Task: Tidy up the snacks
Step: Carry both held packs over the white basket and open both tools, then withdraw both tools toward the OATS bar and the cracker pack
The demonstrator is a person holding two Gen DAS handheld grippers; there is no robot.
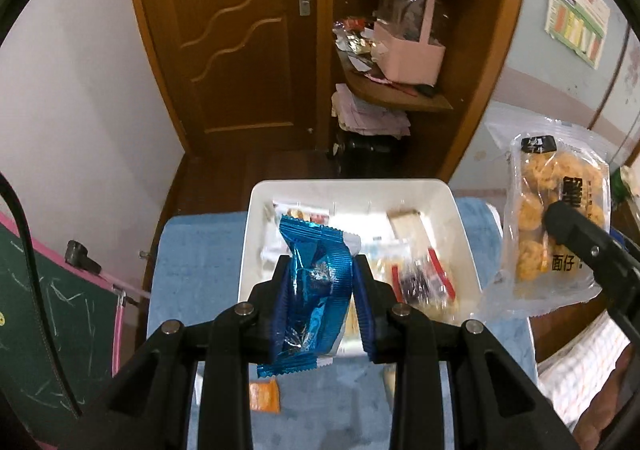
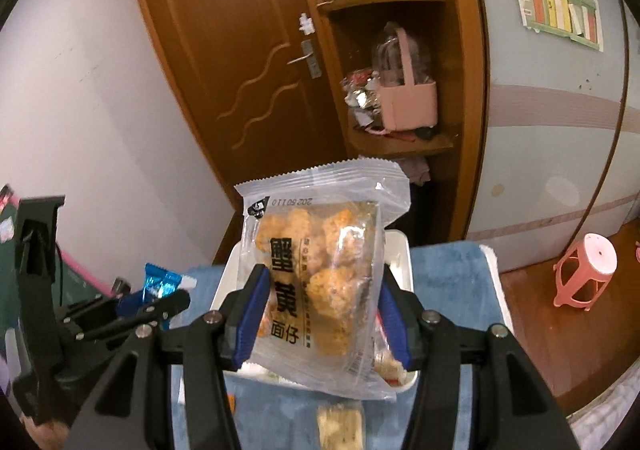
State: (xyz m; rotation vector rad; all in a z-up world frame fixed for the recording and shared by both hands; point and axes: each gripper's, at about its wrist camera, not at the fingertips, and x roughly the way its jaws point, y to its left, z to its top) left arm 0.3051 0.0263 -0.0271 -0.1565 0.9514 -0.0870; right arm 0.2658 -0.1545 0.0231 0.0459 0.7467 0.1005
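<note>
Both grippers are carrying a snack above the table.

Left gripper is clamping the blue packet between its pads, jaws nearly together, the foil crumpling in the squeeze. The packet is hanging in the air over the near edge of the bin.

Right gripper is clamping the clear bag of orange puffs, jaws partly apart to take its width. In the left view the bag is floating just right of the bin, off the table.

Progress, as I am judging it:
- The white bin is sitting on the blue cloth and is already holding several snacks: a white wrapper at the back, a tan bar, clear packs with red trim at the near right.
- Two more snacks are in the air, not yet placed.
- An orange sachet is lying on the cloth in front of the bin, outside it. A pale cracker pack is lying near it, also outside.

So I am reading the job as past halfway: bin partly filled, two items in transit, at least two loose ones waiting. Whether more snacks are lying out of frame I cannot tell.
</note>
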